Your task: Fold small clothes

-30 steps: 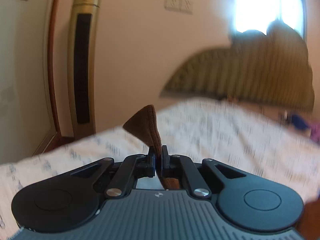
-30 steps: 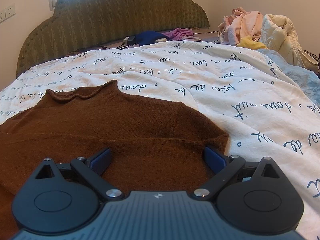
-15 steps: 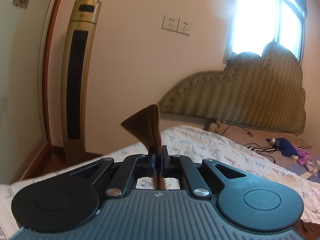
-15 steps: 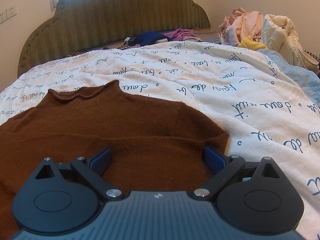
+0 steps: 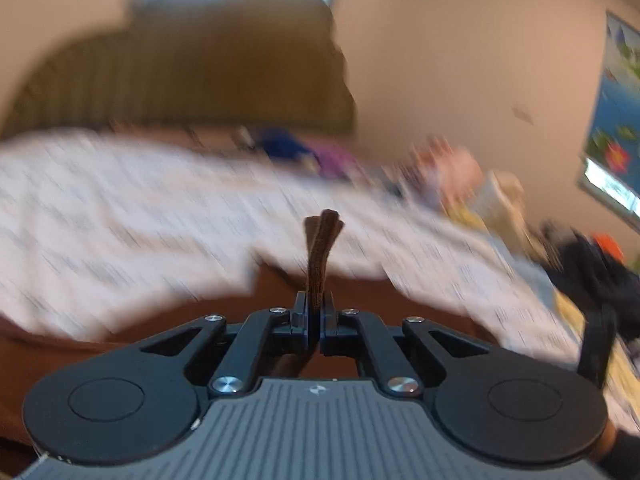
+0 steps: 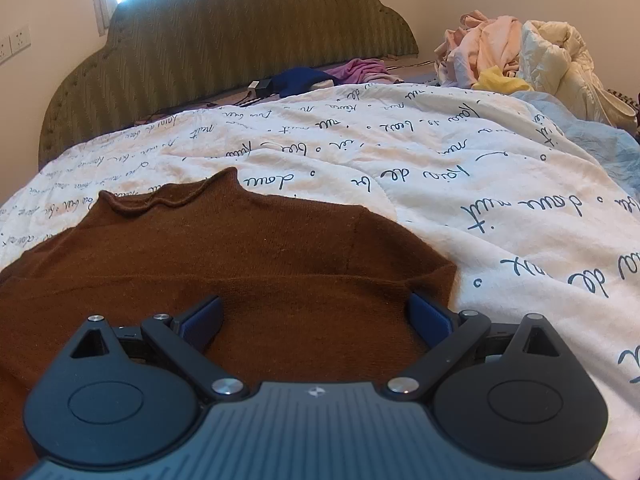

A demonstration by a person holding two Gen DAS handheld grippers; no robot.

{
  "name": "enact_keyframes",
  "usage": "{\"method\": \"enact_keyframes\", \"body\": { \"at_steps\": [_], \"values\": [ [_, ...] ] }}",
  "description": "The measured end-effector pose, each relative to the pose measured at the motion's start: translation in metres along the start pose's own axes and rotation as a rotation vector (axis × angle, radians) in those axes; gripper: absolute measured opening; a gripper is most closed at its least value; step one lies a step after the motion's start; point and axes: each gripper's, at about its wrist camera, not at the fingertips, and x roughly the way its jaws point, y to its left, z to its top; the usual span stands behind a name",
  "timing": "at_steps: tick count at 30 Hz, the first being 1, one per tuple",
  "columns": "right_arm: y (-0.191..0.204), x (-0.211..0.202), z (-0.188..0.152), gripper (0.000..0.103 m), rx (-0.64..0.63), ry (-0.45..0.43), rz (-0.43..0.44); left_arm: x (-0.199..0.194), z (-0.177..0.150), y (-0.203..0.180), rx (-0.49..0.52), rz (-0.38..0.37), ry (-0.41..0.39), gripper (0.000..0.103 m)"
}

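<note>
A brown knit sweater (image 6: pixel 240 256) lies flat on the white quilt (image 6: pixel 460 168), its collar toward the headboard. My right gripper (image 6: pixel 316 316) is open, its blue pads (image 6: pixel 204 316) spread low over the sweater's near part. My left gripper (image 5: pixel 314 312) is shut on a bunched piece of the brown sweater (image 5: pixel 320 248), which sticks up between the fingers. The left wrist view is blurred; more brown sweater (image 5: pixel 160 316) lies below the gripper.
A green padded headboard (image 6: pixel 240 36) stands at the far end. A pile of pale clothes (image 6: pixel 512 52) sits at the far right. Blue and purple garments (image 6: pixel 320 76) and a charger lie by the headboard. A black object (image 5: pixel 600 280) shows at the right in the left wrist view.
My left gripper, still holding the sweater piece, has swung from facing the wall and tower fan to facing over the bed. The right gripper has not moved.
</note>
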Motion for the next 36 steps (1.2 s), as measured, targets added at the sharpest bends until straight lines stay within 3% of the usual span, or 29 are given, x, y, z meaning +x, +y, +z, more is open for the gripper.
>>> {"method": "enact_keyframes", "body": {
  "at_steps": [2, 3, 5, 6, 7, 9, 14, 15, 17, 20, 22, 24, 26, 28, 33, 35, 36],
  "values": [
    [-0.002, -0.001, 0.0, 0.1, 0.012, -0.003, 0.01, 0.031, -0.023, -0.006, -0.037, -0.052, 0.151, 0.01],
    [-0.002, -0.001, 0.0, 0.1, 0.017, -0.005, 0.014, 0.039, -0.03, -0.005, -0.045, -0.071, 0.213, 0.026],
    [-0.004, -0.001, 0.0, 0.1, 0.022, -0.006, 0.019, 0.028, -0.032, 0.0, -0.05, -0.131, 0.178, 0.049],
    [-0.004, -0.002, 0.0, 0.1, 0.024, -0.007, 0.022, 0.016, -0.029, 0.003, -0.058, -0.154, 0.153, 0.078],
    [-0.004, -0.002, 0.0, 0.1, 0.026, -0.007, 0.024, 0.0, -0.025, 0.007, -0.078, -0.169, 0.103, 0.1],
    [-0.006, -0.002, 0.0, 0.1, 0.033, -0.008, 0.031, -0.035, -0.024, 0.017, -0.115, -0.191, -0.025, 0.102],
    [0.005, -0.011, 0.01, 0.1, 0.028, 0.027, 0.021, -0.079, -0.049, 0.069, -0.312, -0.124, -0.111, 0.101],
    [0.009, -0.019, 0.013, 0.1, 0.062, 0.024, 0.071, -0.079, -0.055, 0.08, -0.341, -0.115, -0.099, 0.101],
    [0.019, -0.029, 0.018, 0.1, 0.142, 0.058, 0.263, -0.077, -0.075, 0.101, -0.392, -0.075, -0.068, 0.101],
    [0.041, -0.018, 0.024, 0.1, 0.221, 0.235, 0.444, -0.075, -0.086, 0.116, -0.426, -0.074, -0.092, 0.097],
    [0.051, 0.0, 0.024, 0.1, 0.268, 0.345, 0.49, -0.073, -0.086, 0.117, -0.417, -0.052, -0.114, 0.1],
    [0.058, 0.01, 0.023, 0.1, 0.291, 0.376, 0.485, -0.071, -0.086, 0.115, -0.4, -0.048, -0.1, 0.101],
    [0.061, 0.011, 0.024, 0.087, 0.316, 0.38, 0.507, -0.074, -0.087, 0.115, -0.402, -0.056, -0.103, 0.101],
    [0.066, 0.014, 0.023, 0.037, 0.333, 0.419, 0.543, -0.073, -0.089, 0.118, -0.415, -0.066, -0.104, 0.102],
    [0.073, 0.021, 0.013, 0.033, 0.326, 0.45, 0.538, -0.075, -0.084, 0.111, -0.415, -0.07, -0.106, 0.102],
    [0.074, 0.022, 0.014, 0.008, 0.328, 0.44, 0.535, -0.075, -0.083, 0.111, -0.417, -0.072, -0.107, 0.102],
    [0.074, 0.022, 0.016, 0.005, 0.322, 0.438, 0.526, -0.075, -0.083, 0.111, -0.417, -0.073, -0.108, 0.102]
  ]
}}
